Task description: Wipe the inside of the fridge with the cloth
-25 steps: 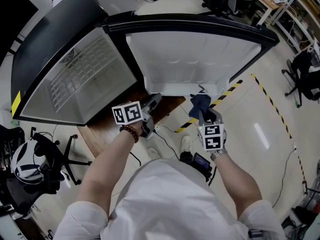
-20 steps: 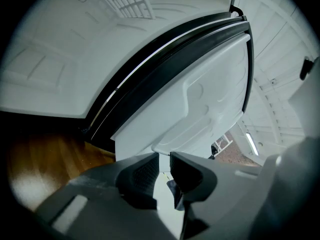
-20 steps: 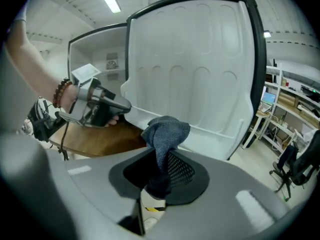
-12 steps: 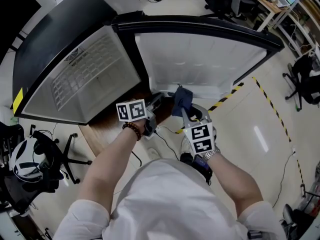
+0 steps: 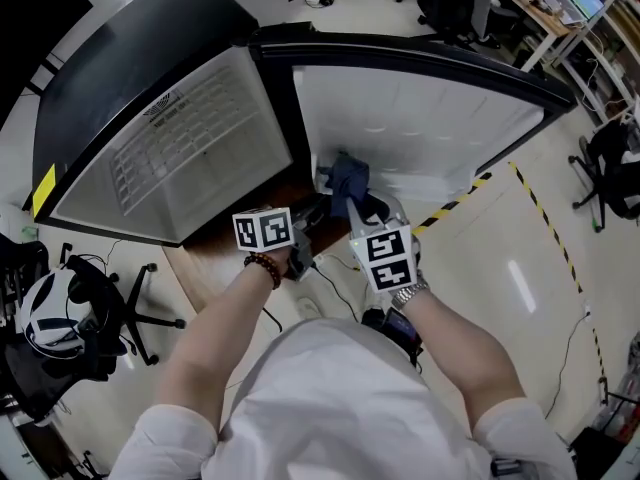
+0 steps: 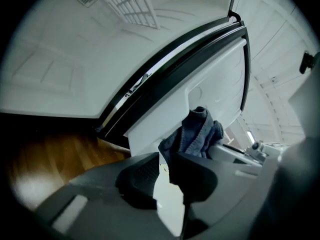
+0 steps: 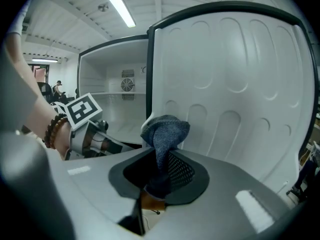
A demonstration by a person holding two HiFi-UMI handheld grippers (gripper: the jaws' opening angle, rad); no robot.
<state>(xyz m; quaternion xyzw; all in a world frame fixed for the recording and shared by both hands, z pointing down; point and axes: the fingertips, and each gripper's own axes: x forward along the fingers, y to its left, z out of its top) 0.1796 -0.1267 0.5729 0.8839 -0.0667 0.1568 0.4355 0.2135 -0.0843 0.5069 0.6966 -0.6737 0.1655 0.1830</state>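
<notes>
**Ann:** Right gripper first: what is it doing?

**Ben:** Its 2 jaws are clenched on the blue cloth, which sticks up from them in a bunched wad.

**Ann:** And the left gripper?

**Ben:** Released. Its jaws stand a little apart with nothing between them. It sits just beside the right one, above the wooden board under the fridge.

**Ann:** Where is the cloth?

**Ben:** At the bottom edge of the open fridge door, against its white inner lining, near the hinge-side corner. Whether it actually touches the lining, I cannot tell.
</notes>
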